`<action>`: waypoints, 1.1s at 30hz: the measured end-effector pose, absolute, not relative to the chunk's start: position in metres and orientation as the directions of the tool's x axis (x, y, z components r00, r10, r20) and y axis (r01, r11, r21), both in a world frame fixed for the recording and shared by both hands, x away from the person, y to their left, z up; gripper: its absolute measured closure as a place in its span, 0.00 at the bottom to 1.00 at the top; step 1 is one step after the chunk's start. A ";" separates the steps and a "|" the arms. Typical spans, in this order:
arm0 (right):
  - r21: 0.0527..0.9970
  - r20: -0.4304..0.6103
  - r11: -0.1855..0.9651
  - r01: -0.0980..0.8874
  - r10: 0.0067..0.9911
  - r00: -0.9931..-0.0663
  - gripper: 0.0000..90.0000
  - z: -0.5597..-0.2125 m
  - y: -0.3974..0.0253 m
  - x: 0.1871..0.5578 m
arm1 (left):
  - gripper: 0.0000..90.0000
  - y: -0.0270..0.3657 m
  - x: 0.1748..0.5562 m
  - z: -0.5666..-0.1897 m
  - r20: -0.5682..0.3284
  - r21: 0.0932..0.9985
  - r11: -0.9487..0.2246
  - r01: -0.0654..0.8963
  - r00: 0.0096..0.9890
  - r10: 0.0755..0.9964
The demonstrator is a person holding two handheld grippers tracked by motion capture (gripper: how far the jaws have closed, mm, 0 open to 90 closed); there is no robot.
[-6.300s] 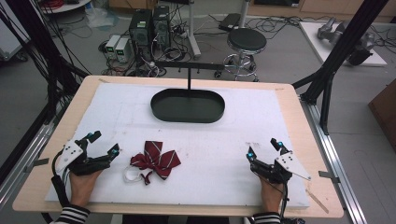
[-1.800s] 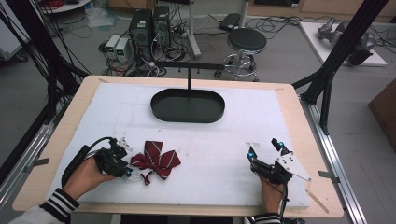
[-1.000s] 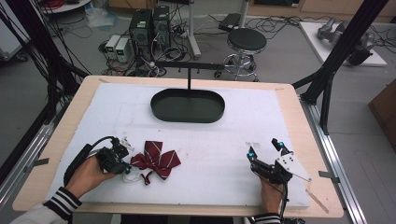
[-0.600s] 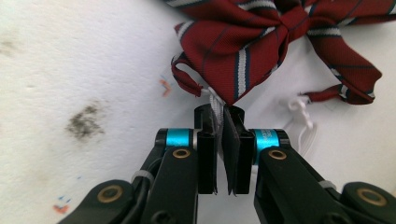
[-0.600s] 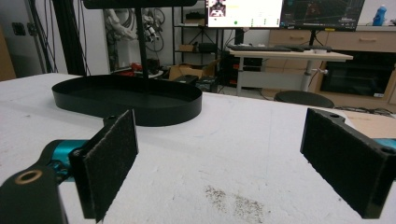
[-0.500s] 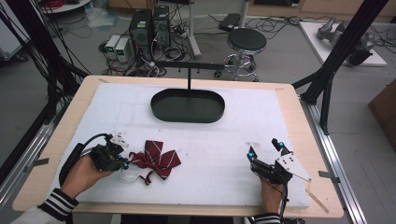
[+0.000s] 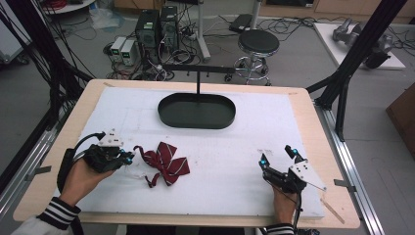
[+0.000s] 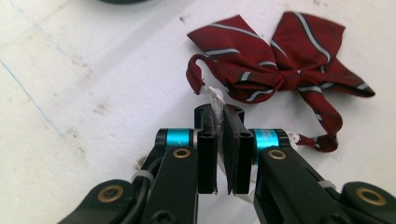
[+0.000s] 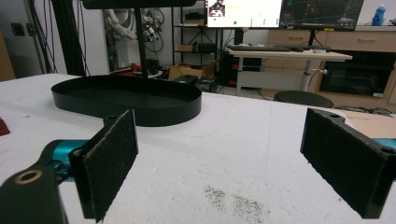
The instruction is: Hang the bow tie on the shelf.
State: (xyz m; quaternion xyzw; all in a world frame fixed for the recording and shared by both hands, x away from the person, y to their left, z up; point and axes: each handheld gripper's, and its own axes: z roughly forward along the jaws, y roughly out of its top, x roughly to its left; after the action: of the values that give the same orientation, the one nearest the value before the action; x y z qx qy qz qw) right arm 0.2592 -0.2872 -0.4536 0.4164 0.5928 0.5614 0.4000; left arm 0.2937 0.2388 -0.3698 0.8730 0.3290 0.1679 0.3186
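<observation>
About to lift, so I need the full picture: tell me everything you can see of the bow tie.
The bow tie is dark red fabric with thin grey-white stripes, knotted at its centre, lying flat on the white table cover. Two narrow tails curl off it. A white elastic cord runs from it and is pinched in the left tongs.

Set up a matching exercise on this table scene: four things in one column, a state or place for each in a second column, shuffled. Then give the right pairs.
Things:
1. left tongs
2. right tongs
3. bow tie
4. black tray

States or places:
A. lies flat on the white mat, red with pale stripes
B. stands at the far middle of the table, with a post rising behind it
C. jaws wide apart, nothing between them
D. jaws closed on a white cord that runs from the bow tie

Pairs: 1-D, 2-C, 3-A, 4-B
</observation>
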 end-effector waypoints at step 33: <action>0.999 -0.004 0.021 0.045 0.943 -0.333 0.11 -0.454 -0.287 0.259 | 0.94 0.247 0.334 -0.326 -0.007 0.968 -0.173 0.185 0.703 0.711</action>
State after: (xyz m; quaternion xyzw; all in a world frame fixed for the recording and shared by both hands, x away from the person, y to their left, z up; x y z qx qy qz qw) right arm 0.2591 -0.2874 -0.4537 0.4170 0.5924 0.5619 0.3993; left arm 0.3343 0.2465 -0.3258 0.7295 0.3069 0.2327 0.5652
